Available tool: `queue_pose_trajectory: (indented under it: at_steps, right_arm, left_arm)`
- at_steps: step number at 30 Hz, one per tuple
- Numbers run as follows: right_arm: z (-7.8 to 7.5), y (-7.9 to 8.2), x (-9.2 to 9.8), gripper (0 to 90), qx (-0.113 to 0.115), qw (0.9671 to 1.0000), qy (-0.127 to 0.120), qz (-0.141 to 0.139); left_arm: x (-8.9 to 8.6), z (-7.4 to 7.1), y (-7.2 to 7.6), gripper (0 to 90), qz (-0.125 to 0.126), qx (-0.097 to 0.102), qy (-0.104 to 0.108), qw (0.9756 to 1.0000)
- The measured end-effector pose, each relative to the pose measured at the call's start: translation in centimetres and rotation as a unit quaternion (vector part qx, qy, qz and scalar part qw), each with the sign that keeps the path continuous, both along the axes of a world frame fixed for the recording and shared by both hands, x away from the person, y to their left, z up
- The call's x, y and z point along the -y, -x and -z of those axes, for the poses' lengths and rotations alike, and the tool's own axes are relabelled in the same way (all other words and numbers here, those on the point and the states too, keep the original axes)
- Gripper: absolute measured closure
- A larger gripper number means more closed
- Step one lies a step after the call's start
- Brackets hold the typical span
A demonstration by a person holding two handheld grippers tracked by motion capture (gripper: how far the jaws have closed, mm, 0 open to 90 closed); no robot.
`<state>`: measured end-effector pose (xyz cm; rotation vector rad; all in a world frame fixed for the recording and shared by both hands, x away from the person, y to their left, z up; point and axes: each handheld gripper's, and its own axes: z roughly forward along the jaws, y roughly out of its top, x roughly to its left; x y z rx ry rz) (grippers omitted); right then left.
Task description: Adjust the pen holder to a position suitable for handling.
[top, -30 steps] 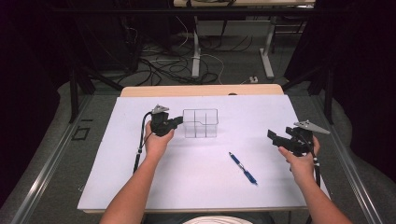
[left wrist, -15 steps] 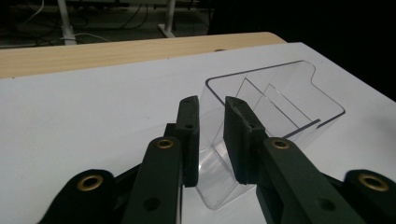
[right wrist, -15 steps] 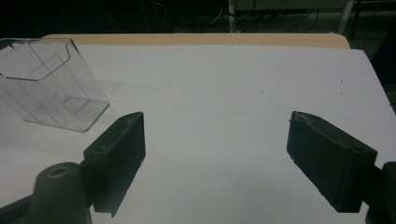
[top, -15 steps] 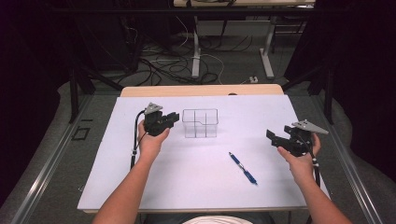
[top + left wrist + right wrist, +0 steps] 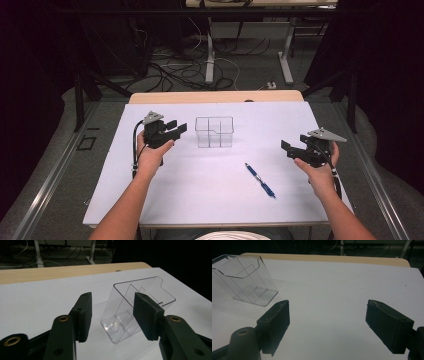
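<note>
The left gripper (image 5: 176,128) moves away from the clear box (image 5: 214,132). Before, it sits close beside the box with its jaws shut. Now it is a little farther back and a bit higher, with a gap of white table between its tips and the box. Its jaws have just been opening, and nothing sits between them.

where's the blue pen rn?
High view: the blue pen lies on the white table sheet, right of centre, nearer the person than the clear plastic holder, left of the right gripper.
</note>
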<state>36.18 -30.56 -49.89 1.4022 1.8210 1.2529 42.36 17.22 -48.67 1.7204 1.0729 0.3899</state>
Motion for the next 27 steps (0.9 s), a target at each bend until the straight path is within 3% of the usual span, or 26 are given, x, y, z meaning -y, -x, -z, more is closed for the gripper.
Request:
queue_pose_trajectory:
  at_steps: [6, 9, 15, 21, 27]
  right_arm:
    - [-0.3, 0.2, -0.3, 19.1, 0.014, 0.9999, -0.001, 0.007]
    - [-0.5, 0.4, -0.3, 18.6, 0.014, 0.9999, 0.000, 0.001]
    - [-0.5, 0.5, -0.6, 17.9, 0.015, 0.9999, -0.001, -0.004]
    - [-0.5, 0.4, -1.2, 14.7, 0.014, 0.9998, 0.004, -0.016]
    - [-0.5, 0.5, -1.7, 14.5, 0.006, 0.9997, 0.007, -0.021]
  left_arm:
    - [-0.6, -0.3, 1.0, 37.0, -0.005, 0.012, -0.008, 0.9999]
    - [-1.1, -0.5, 1.6, 31.1, -0.005, 0.015, 0.000, 0.9999]
    - [-2.0, -0.6, 3.2, 28.3, -0.011, 0.029, 0.007, 0.9995]
    - [-2.6, -0.5, 4.4, 24.0, -0.011, 0.026, 0.014, 0.9995]
    - [-3.2, -0.1, 5.5, 15.3, -0.028, 0.037, 0.000, 0.9989]
